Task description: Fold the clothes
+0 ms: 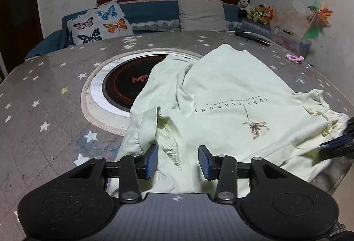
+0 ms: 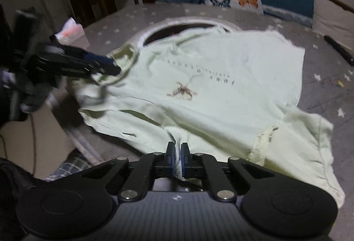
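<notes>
Grey star-print tablecloth, butterfly cushion behind.

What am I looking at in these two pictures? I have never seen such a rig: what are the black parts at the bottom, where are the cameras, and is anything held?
No robot here: a person carries a hand-held gripper in each hand, with a wide-angle camera on each looking along its two fingers. The black parts at the bottom are each gripper's own body.

The left wrist view shows the left hand-held gripper, its blue pads apart, with cloth lying between them but not pinched. The right wrist view shows the right hand-held gripper shut on a fold at the edge of the pale green T-shirt.

The shirt lies spread, printed side up, on a grey star-patterned table, partly covering a round black cooktop. A butterfly pillow sits behind.
</notes>
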Demonstrator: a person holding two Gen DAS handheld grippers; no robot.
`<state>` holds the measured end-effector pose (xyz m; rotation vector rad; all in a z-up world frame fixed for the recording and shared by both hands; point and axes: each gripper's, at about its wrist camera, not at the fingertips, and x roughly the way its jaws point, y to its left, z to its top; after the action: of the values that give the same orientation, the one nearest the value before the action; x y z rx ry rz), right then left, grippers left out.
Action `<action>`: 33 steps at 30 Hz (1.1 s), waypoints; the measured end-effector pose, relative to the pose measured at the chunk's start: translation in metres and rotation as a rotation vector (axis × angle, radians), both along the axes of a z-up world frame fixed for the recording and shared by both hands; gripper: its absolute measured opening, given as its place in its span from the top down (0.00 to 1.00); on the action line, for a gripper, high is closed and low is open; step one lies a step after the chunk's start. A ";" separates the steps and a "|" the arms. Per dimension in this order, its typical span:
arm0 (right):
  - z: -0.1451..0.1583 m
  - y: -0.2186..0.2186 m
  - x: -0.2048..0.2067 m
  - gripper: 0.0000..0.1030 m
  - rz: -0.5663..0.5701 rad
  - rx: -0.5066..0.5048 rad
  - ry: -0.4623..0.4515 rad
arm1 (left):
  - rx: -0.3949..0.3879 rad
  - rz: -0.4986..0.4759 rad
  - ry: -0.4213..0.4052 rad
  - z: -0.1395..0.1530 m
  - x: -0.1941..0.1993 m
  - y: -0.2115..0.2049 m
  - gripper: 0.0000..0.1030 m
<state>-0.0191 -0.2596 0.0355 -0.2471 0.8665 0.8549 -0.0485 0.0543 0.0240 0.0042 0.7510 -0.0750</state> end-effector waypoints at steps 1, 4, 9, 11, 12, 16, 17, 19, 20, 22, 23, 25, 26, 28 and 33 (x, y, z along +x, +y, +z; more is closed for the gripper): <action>0.005 -0.003 -0.004 0.96 0.008 0.006 -0.006 | -0.001 0.003 0.002 -0.001 0.000 0.001 0.58; 0.020 -0.013 -0.024 0.96 0.076 0.012 -0.016 | -0.003 0.009 0.008 -0.003 0.001 0.002 0.58; 0.018 -0.021 -0.038 0.90 0.157 -0.028 0.059 | 0.000 0.004 0.010 -0.003 0.000 0.001 0.56; 0.022 -0.027 -0.033 0.89 0.115 -0.017 0.032 | 0.002 0.001 0.007 -0.001 0.000 0.001 0.56; 0.024 -0.030 -0.029 0.89 0.084 -0.011 0.013 | 0.003 -0.002 0.001 0.001 -0.001 0.000 0.55; 0.017 -0.038 0.005 0.85 -0.093 -0.020 -0.052 | 0.003 -0.018 -0.019 0.006 0.000 -0.007 0.54; 0.013 -0.039 0.013 0.85 -0.116 -0.019 -0.050 | 0.003 -0.023 -0.023 0.007 0.001 -0.008 0.53; 0.004 -0.040 0.026 0.85 -0.145 -0.017 -0.042 | 0.002 -0.033 -0.023 0.006 0.005 -0.012 0.52; -0.002 -0.039 0.030 0.85 -0.150 -0.022 -0.026 | 0.004 -0.034 -0.019 0.005 0.007 -0.013 0.52; -0.012 -0.038 0.034 0.85 -0.147 -0.041 0.006 | 0.008 -0.037 -0.012 0.004 0.009 -0.015 0.52; -0.016 -0.039 0.033 0.84 -0.138 -0.060 0.014 | 0.010 -0.039 -0.011 0.004 0.011 -0.015 0.52; -0.018 -0.043 0.028 0.84 -0.116 -0.086 0.013 | 0.019 -0.039 -0.018 0.007 0.015 -0.013 0.52; -0.015 -0.045 0.026 0.84 -0.109 -0.098 0.020 | 0.023 -0.033 -0.023 0.010 0.019 -0.012 0.52; -0.009 -0.047 0.023 0.84 -0.089 -0.120 0.029 | 0.027 -0.022 -0.033 0.016 0.027 -0.007 0.52; 0.011 -0.051 0.046 0.84 -0.117 -0.113 0.001 | 0.057 -0.007 -0.083 0.035 0.063 -0.001 0.52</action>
<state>0.0264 -0.3109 0.0464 -0.2914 0.9223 0.6981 0.0142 0.0530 0.0592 0.0637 0.6697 -0.0602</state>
